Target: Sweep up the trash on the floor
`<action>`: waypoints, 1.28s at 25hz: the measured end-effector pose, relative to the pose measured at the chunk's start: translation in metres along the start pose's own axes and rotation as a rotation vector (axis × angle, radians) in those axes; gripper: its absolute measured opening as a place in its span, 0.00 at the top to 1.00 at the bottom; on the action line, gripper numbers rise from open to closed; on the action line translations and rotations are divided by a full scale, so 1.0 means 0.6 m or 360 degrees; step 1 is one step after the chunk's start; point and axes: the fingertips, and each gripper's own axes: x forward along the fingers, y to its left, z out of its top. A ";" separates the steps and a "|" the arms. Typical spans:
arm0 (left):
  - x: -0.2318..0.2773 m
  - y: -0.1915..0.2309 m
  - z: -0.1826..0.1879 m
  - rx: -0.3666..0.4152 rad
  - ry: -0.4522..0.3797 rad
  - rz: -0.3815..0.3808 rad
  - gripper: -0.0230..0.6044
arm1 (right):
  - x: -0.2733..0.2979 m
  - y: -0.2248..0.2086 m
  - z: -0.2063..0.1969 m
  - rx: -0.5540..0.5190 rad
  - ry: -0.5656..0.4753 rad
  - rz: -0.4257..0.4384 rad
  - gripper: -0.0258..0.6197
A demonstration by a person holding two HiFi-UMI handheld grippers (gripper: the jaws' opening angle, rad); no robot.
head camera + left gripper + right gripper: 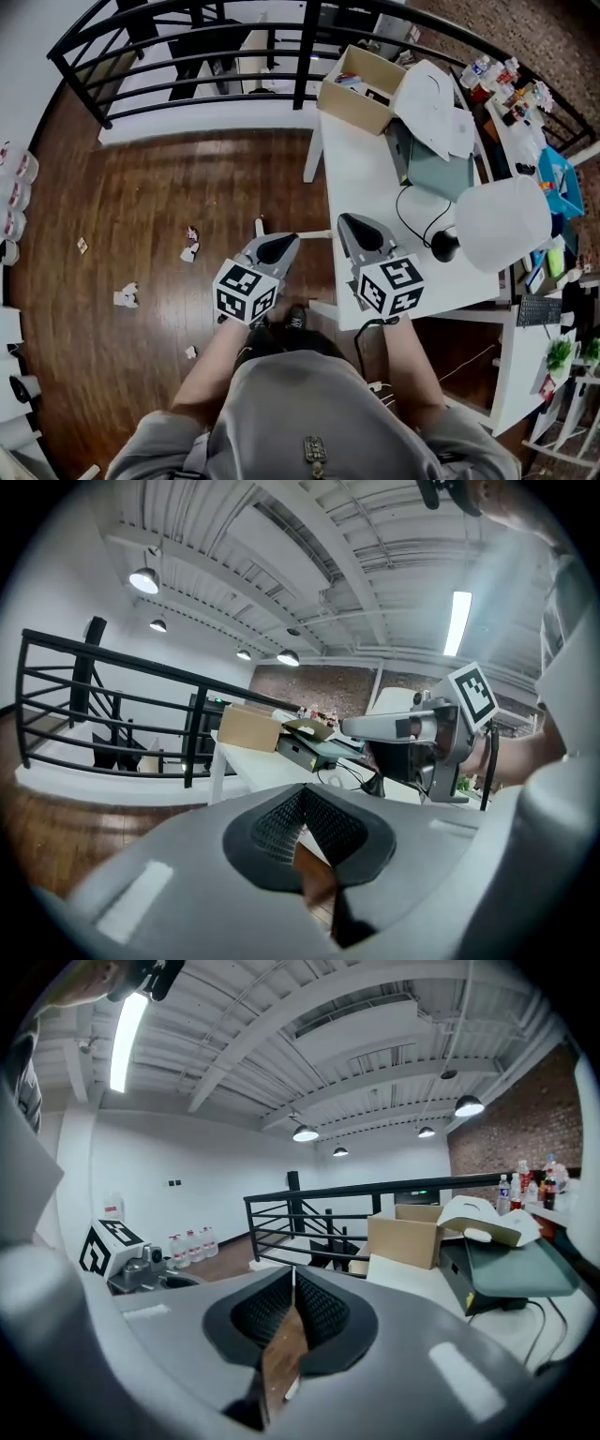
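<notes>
The dark wooden floor (141,187) beside the white table (361,173) carries 4 paper scraps (126,296) (small, scattered). The left gripper (275,247) and right gripper (359,228) have jaws together, empty. No broom is visible; pushed directly, I think the scraps could scatter.

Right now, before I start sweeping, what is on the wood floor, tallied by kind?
Paper scraps: 4
Water jugs: 3
Total: 7
</notes>
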 end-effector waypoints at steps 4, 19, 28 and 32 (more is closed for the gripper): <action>0.042 0.014 -0.044 -0.0043 0.0095 -0.0051 0.96 | -0.007 -0.049 -0.039 0.0013 0.0143 -0.0124 0.81; 0.078 0.030 -0.123 -0.0089 0.0282 -0.0064 0.95 | 0.094 -0.085 -0.193 0.0106 0.0582 0.0118 0.58; 0.046 0.059 -0.146 -0.0187 0.0283 0.0024 0.96 | 0.132 -0.070 -0.218 0.0007 0.0752 0.0207 0.65; 0.049 0.054 -0.144 -0.0193 0.0276 0.0001 0.95 | 0.118 -0.056 -0.236 0.0016 0.0817 0.0217 0.66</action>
